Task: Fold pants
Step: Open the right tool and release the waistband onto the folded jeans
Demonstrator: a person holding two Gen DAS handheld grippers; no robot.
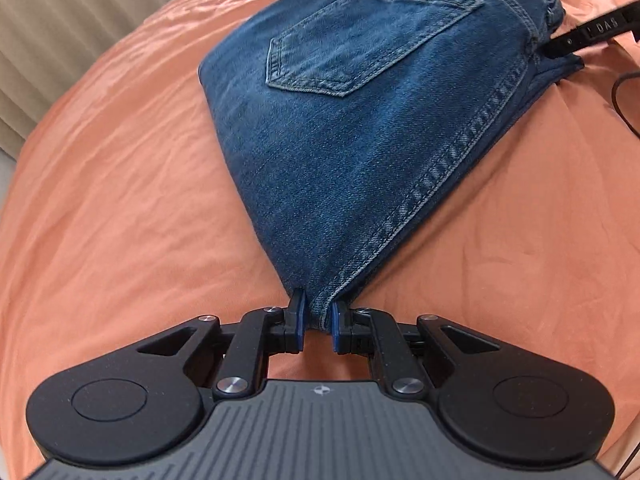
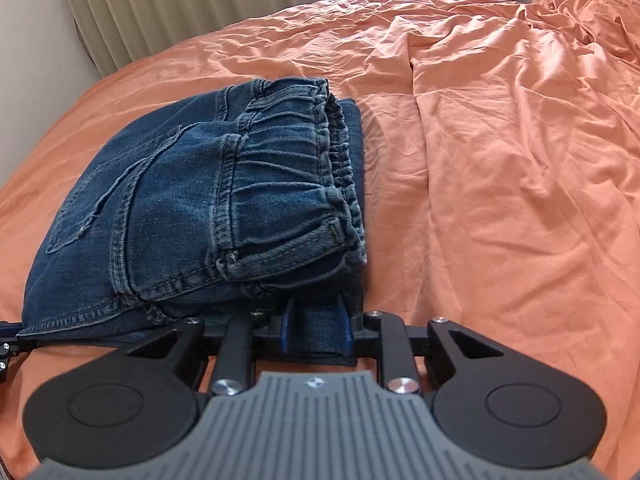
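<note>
Blue denim pants (image 1: 360, 120) lie folded in a compact stack on the orange bed sheet (image 1: 120, 200), back pocket up. My left gripper (image 1: 317, 312) has its jaws narrowly parted around the near folded corner of the pants. In the right wrist view the pants (image 2: 180, 208) show their elastic waistband on top. My right gripper (image 2: 316, 332) has its jaws parted around the lower denim layer at the near edge. The right gripper's fingers (image 1: 580, 34) show at the pants' far right edge in the left wrist view.
The rumpled orange sheet (image 2: 500, 140) spreads wide to the right of the pants. Beige curtains (image 2: 180, 4) and a wall stand behind the bed. A black cable (image 1: 620, 100) lies at the right edge in the left wrist view.
</note>
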